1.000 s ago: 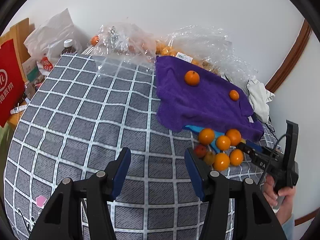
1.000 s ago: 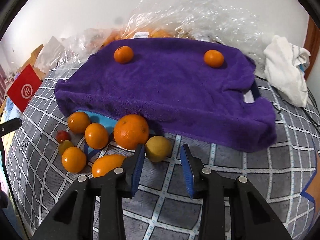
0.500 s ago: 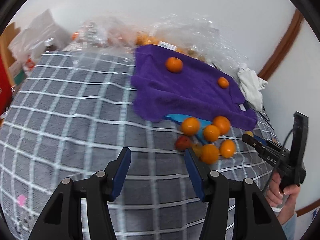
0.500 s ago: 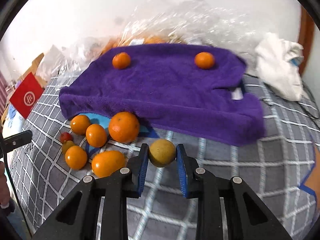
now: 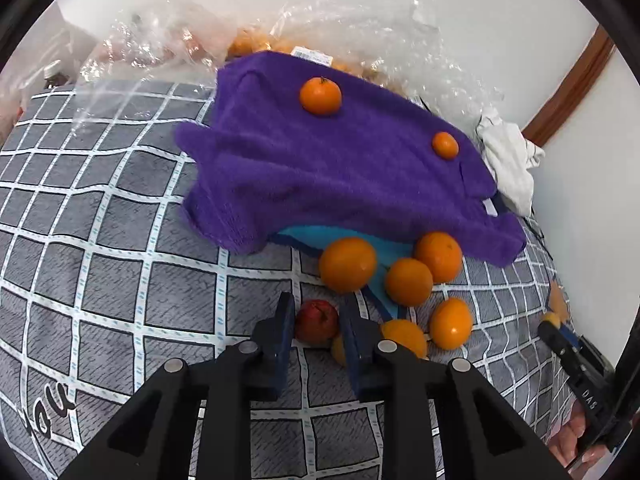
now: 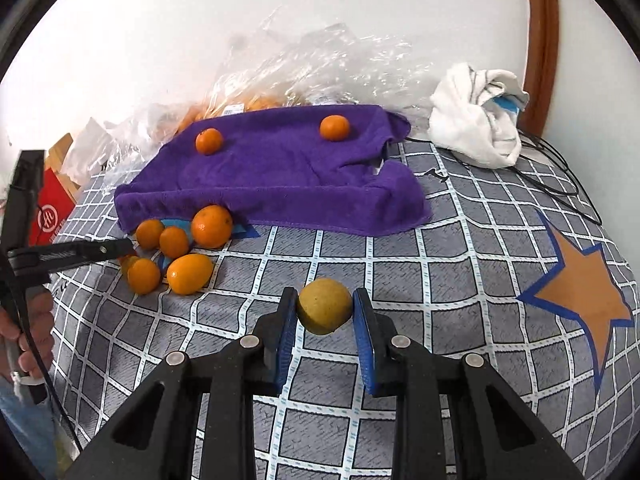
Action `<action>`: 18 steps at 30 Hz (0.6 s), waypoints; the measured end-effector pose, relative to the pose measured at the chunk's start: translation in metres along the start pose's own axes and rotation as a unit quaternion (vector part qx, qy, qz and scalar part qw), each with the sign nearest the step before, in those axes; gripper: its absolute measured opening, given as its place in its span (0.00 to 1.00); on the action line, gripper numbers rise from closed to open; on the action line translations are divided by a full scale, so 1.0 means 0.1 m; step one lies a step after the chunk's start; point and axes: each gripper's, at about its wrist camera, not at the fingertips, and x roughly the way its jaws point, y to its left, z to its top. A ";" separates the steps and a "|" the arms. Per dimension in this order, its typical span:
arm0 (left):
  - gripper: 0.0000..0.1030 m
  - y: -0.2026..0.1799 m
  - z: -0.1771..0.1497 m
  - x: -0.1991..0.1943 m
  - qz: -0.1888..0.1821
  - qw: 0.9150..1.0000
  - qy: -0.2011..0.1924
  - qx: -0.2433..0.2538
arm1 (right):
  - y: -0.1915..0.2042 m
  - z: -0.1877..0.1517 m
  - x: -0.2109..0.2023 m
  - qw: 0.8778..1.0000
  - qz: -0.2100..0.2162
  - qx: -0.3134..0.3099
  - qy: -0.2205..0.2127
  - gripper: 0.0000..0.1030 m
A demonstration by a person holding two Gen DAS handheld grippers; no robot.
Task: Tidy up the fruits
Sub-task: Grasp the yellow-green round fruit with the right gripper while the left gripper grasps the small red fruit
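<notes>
- The right gripper (image 6: 325, 312) pinches a yellowish fruit (image 6: 325, 306) between both fingers, lifted clear of the checked bed cover (image 6: 460, 264), right of the heap
- The left gripper (image 5: 316, 322) has its fingers narrowed around a small red fruit (image 5: 317, 319) at the near left of the orange pile (image 5: 400, 280); whether they press it I cannot tell
- Squeeze gently, lift straight up, keep clear of the neighbouring oranges
- Two more oranges sit far on the purple towel (image 5: 340, 168)

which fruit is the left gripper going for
The small red fruit, the only red one, sits between the left gripper fingers beside the orange pile.
</notes>
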 end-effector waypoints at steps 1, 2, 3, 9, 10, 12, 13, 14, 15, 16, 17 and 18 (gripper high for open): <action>0.21 0.01 0.00 -0.02 0.001 1.000 -0.001 0.002 | -0.01 -0.01 -0.01 1.000 0.001 0.002 -0.002 0.27; 0.21 0.02 0.00 -0.04 0.003 1.000 -0.004 0.002 | -0.01 -0.01 0.00 1.000 0.002 0.004 -0.002 0.27; 0.21 0.04 0.00 -0.07 0.008 1.000 -0.007 0.000 | -0.01 -0.01 0.00 1.000 0.002 0.006 -0.002 0.27; 0.22 0.17 -0.06 -0.18 0.045 0.999 -0.007 0.012 | 0.00 -0.07 0.06 1.000 -0.005 0.001 0.001 0.27; 0.24 0.18 -0.08 -0.17 0.049 0.999 -0.006 0.015 | 0.00 -0.09 0.09 1.000 -0.005 0.002 0.005 0.27; 0.24 0.18 -0.12 -0.17 0.046 0.999 -0.011 0.016 | -0.02 -0.13 0.14 1.000 -0.003 0.008 0.014 0.27; 0.24 0.17 -0.15 -0.18 0.045 0.999 -0.015 0.017 | -0.02 -0.15 0.17 1.000 -0.002 0.009 0.018 0.27; 0.25 0.17 -0.16 -0.17 0.046 0.999 -0.014 0.020 | -0.02 -0.17 0.20 1.000 -0.002 0.009 0.023 0.27; 0.25 0.16 -0.17 -0.15 0.047 0.999 -0.010 0.023 | -0.02 -0.19 0.22 1.000 -0.003 0.006 0.027 0.27; 0.25 0.17 -0.20 -0.14 0.049 0.998 -0.012 0.027 | -0.01 -0.21 0.24 0.999 -0.006 0.004 0.032 0.27; 0.25 0.16 -0.21 -0.15 0.051 0.998 -0.015 0.029 | -0.01 -0.23 0.27 0.999 -0.009 0.001 0.036 0.27; 0.25 0.16 -0.21 -0.15 0.053 0.998 -0.016 0.030 | -0.01 -0.24 0.28 0.999 -0.012 0.000 0.038 0.27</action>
